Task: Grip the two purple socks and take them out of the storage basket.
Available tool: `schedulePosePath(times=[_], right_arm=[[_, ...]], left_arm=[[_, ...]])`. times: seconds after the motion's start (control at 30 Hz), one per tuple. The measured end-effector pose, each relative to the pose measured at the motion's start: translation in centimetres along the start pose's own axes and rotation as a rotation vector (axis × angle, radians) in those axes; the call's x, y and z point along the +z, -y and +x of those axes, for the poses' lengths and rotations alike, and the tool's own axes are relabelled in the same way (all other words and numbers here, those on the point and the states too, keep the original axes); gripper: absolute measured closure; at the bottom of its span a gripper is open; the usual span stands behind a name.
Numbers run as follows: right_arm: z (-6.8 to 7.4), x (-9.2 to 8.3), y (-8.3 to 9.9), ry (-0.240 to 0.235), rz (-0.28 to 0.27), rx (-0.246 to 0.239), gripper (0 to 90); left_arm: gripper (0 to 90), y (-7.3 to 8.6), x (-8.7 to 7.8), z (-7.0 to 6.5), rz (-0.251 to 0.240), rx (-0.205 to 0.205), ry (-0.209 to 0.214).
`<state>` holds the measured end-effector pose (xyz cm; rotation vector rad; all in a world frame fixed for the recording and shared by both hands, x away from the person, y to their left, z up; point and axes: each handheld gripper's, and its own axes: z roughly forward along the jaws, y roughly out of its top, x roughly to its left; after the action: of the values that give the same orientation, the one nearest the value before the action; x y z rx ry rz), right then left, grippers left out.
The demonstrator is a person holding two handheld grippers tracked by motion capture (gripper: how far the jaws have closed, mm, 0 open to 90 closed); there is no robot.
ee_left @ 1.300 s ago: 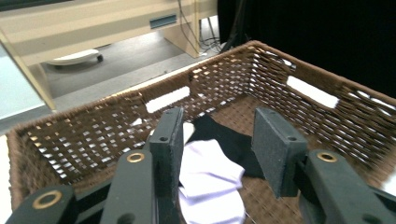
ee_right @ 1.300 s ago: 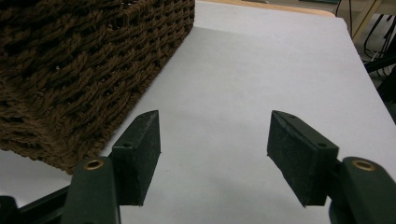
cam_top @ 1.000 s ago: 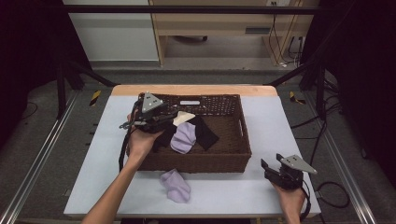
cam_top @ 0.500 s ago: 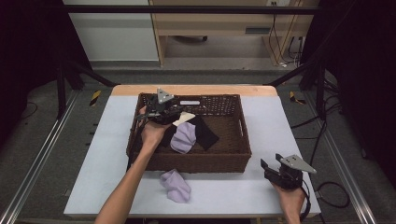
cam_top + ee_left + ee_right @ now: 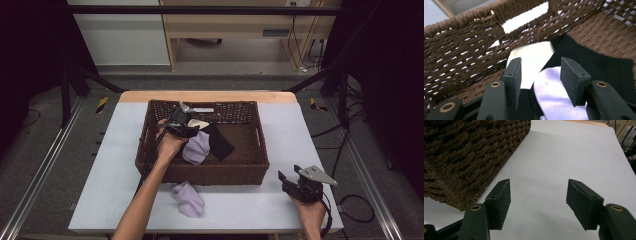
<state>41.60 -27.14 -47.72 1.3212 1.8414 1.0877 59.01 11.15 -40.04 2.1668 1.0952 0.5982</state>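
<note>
Woven basket, cloths going in

Wicker walls are closing round the left tongs (image 5: 539, 75), which are reaching into the brown basket (image 5: 150, 145) with their jaws spread; the jaws have just been opening, and between them no pad is pressing on anything. Below them a lilac cloth (image 5: 554, 95) is lying over a black cloth (image 5: 599, 62) and a cream cloth (image 5: 531, 60) on the basket floor. A second lilac cloth (image 5: 188, 198) is waiting on the surface (image 5: 110, 165), just in front of the basket's near wall. To finish this step well, I judge the hand should be lifting straight up, clearing the rim before swinging toward that cloth. The right tongs (image 5: 537, 195) are hovering spread and empty over bare surface beside the basket corner, with plenty of open room there.
</note>
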Motion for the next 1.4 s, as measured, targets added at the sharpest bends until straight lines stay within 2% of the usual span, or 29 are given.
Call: schedulePosePath(times=[0.13, 0.37, 0.63, 0.77, 0.97, 1.07, 1.13, 1.2, 1.33, 1.4], right_arm=[[0.1, 0.0, 0.0, 0.003, 0.003, -0.001, 36.4], [0.1, 0.1, 0.0, 0.003, 0.005, -0.003, 36.6], [0.2, 0.1, 0.0, 0.002, 0.006, 0.0, 36.7], [0.1, 0.1, 0.0, 0.002, 0.005, -0.001, 36.7], [0.2, 0.1, 0.0, -0.003, 0.004, 0.0, 36.8], [0.2, 0.1, 0.0, -0.005, 0.004, 0.002, 36.8], [0.2, 0.1, 0.0, -0.004, 0.004, -0.002, 36.8], [0.2, 0.1, 0.0, -0.003, 0.003, -0.002, 36.9], [0.2, 0.1, 0.0, -0.002, 0.004, -0.003, 37.0], [0.2, 0.1, 0.0, -0.002, 0.005, -0.005, 37.0]], left_arm=[[51.2, 0.2, 0.6, -0.1, 0.039, 0.004, 0.009], [52.6, 0.3, 1.4, -0.5, 0.107, 0.048, -0.001], [52.2, 0.5, 2.3, -0.7, 0.184, 0.066, 0.006], [52.4, 0.6, 2.6, -0.9, 0.218, 0.091, -0.015], [53.9, 0.8, 3.3, -1.1, 0.284, 0.1, 0.026], [57.9, 1.0, 3.6, -1.3, 0.315, 0.102, 0.038], [64.8, 1.0, 3.7, -1.2, 0.332, 0.085, 0.063], [71.3, 1.0, 3.7, -1.3, 0.347, 0.088, 0.068], [82.3, 0.8, 3.3, -1.2, 0.347, 0.065, 0.08], [83.5, 0.7, 3.0, -1.2, 0.33, 0.058, 0.095]])
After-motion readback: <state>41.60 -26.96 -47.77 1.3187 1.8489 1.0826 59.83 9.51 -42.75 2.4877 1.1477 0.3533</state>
